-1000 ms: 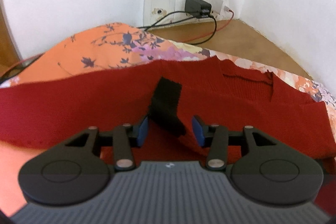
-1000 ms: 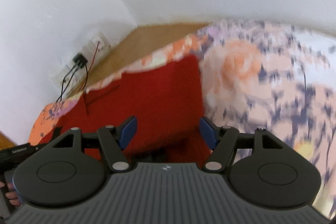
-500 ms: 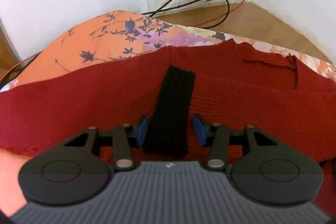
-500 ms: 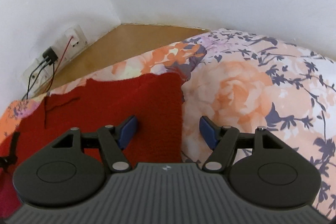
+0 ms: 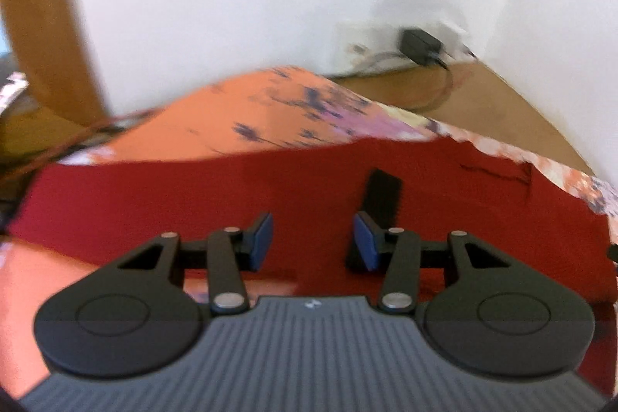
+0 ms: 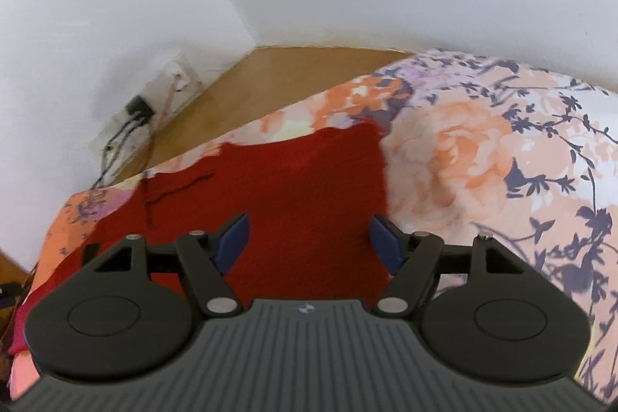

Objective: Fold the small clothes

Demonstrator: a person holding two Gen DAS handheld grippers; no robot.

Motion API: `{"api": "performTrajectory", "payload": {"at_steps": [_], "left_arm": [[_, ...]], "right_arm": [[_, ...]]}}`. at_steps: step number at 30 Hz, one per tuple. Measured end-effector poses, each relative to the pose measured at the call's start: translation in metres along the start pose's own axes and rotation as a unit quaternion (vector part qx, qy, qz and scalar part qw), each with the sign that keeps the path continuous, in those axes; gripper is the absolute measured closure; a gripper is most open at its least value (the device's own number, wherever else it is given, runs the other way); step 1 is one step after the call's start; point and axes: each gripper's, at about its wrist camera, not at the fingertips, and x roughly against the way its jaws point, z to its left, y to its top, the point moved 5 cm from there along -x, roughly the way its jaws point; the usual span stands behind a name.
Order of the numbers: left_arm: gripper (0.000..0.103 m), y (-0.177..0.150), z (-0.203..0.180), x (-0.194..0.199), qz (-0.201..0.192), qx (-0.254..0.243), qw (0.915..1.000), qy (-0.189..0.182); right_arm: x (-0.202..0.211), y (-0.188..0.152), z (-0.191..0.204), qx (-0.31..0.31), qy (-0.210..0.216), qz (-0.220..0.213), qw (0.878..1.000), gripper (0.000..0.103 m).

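A red knitted garment (image 5: pixel 316 188) lies spread flat on a bed covered by a floral sheet (image 6: pixel 483 157). Its far edge runs along the side of the bed nearest the wall corner, and its right edge ends where the peach flowers of the sheet begin. A black strap (image 5: pixel 380 197) lies on the red knit, pointing away from the camera.

The left gripper (image 5: pixel 312 242) hovers over the near part of the garment with its blue-padded fingers (image 5: pixel 259 238) spread apart and nothing between them; the strap sits just behind its right finger. This view is blurred.

The right gripper (image 6: pixel 309 244) hangs above the garment's right portion, fingers wide apart and empty, the right one over the garment's edge where it meets the sheet.

Beyond the bed a wooden floor (image 6: pixel 270 80) meets white walls, where a black charger (image 5: pixel 419 43) with cables is plugged into a socket panel.
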Motion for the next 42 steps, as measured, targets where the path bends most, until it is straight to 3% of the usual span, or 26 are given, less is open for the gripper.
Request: {"api": "performTrajectory", "payload": {"at_steps": [6, 11, 22, 25, 29, 37, 42], "left_arm": [[0.054, 0.010, 0.051, 0.036, -0.019, 0.001, 0.9986, 0.048], [0.050, -0.003, 0.086, 0.030, -0.004, 0.035, 0.9975, 0.060], [0.049, -0.040, 0.137, -0.013, 0.040, 0.144, 0.9887, 0.013], [0.043, -0.046, 0.146, -0.020, 0.039, 0.156, 0.9870, 0.005], [0.031, -0.054, 0.160, -0.030, 0.027, 0.194, 0.9806, -0.003], [0.031, -0.060, 0.187, -0.047, 0.000, 0.258, 0.9661, -0.016], [0.030, -0.053, 0.192, -0.056, -0.034, 0.264, 0.9635, -0.025]], "right_arm": [[0.031, -0.014, 0.037, 0.019, 0.040, -0.009, 0.999, 0.026], [0.044, -0.028, 0.063, 0.030, 0.056, -0.011, 0.998, 0.024], [0.048, -0.079, 0.106, 0.039, 0.055, 0.009, 0.998, 0.023], [0.051, -0.093, 0.110, 0.038, 0.048, 0.007, 0.998, 0.023], [0.053, -0.106, 0.115, 0.040, 0.044, 0.004, 0.998, 0.023], [0.051, -0.115, 0.123, 0.043, 0.037, 0.000, 0.998, 0.023], [0.047, -0.119, 0.127, 0.046, 0.035, 0.006, 0.998, 0.023]]}}
